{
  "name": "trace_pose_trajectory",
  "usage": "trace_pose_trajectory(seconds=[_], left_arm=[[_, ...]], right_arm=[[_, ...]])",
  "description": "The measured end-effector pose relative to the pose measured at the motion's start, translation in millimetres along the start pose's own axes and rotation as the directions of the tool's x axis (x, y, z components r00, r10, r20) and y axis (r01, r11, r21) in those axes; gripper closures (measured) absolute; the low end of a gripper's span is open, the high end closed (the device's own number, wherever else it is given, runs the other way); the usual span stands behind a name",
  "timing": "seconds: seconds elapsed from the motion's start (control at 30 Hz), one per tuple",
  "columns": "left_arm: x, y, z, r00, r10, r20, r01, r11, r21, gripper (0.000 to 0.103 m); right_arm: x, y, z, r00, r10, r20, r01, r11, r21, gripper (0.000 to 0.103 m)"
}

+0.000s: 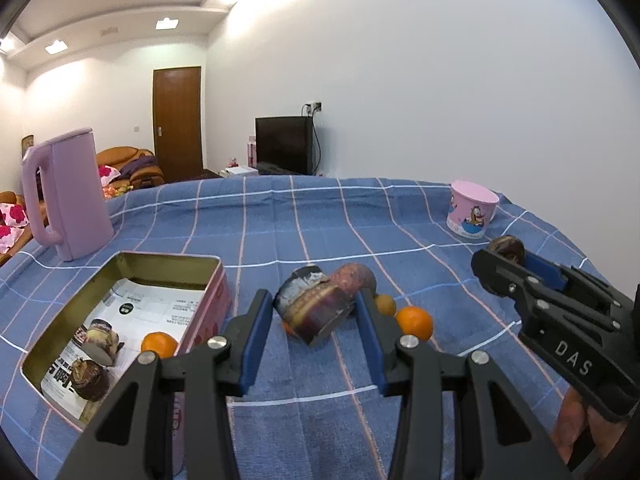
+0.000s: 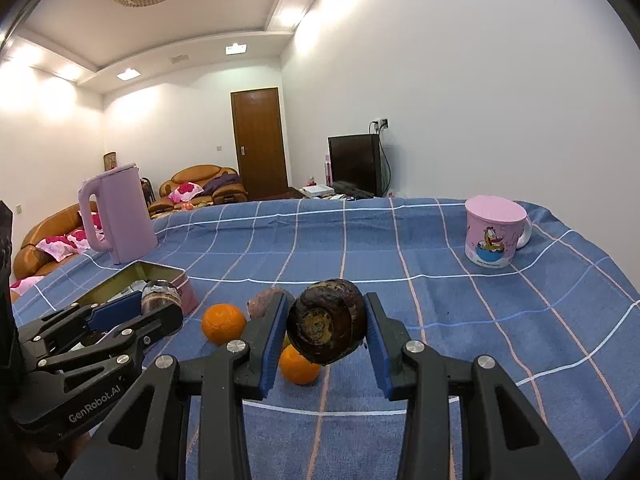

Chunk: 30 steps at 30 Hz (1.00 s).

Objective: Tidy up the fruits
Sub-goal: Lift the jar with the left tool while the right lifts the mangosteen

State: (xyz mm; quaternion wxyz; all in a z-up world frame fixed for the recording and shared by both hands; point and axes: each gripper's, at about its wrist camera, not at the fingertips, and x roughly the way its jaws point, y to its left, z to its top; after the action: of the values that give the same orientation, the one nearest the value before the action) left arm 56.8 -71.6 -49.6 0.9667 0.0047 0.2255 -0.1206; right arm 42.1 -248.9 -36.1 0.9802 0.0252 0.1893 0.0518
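Seemingly, in the left wrist view, the left gripper (image 1: 316, 316) is clamping a dark fruit (image 1: 314, 308) between its blue pads, carrying it above the cloth (image 1: 280, 224). The tin (image 1: 120, 320), at nine o'clock, is already holding two dark fruits and an orange (image 1: 159, 344), so it is likely the destination. In the right wrist view, the right gripper (image 2: 326, 330) is pinching another dark fruit, lifted clear. Loose oranges (image 2: 223, 323) are lying at ten and seven o'clock of it, awaiting collection.
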Motion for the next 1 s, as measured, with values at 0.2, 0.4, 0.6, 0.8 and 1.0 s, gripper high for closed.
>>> trace_pose_trajectory(seconds=[0.2,0.4,0.6,0.8,1.0], left_arm=[[-3,-1,0,1.0,0.005,0.018,-0.005,1.0,0.004,0.058],[-7,-1,0,0.999,0.012,0.04,-0.012,1.0,0.006,0.058],[-12,-2,0,0.997,0.021,0.07,-0.021,1.0,0.009,0.058],[-17,-4,0,0.995,0.029,0.1,-0.031,0.999,0.015,0.058],[-20,-5,0,0.992,0.035,0.121,-0.038,0.999,0.022,0.058]], right_arm=[[-4,0,0,1.0,0.002,0.022,-0.002,1.0,-0.006,0.063],[-9,1,0,0.999,0.004,0.044,-0.004,1.0,-0.009,0.063],[-13,2,0,0.998,0.006,0.065,-0.005,1.0,-0.013,0.063],[-16,3,0,0.997,0.007,0.081,-0.006,1.0,-0.017,0.063],[-20,4,-1,0.995,0.008,0.098,-0.006,1.0,-0.022,0.063]])
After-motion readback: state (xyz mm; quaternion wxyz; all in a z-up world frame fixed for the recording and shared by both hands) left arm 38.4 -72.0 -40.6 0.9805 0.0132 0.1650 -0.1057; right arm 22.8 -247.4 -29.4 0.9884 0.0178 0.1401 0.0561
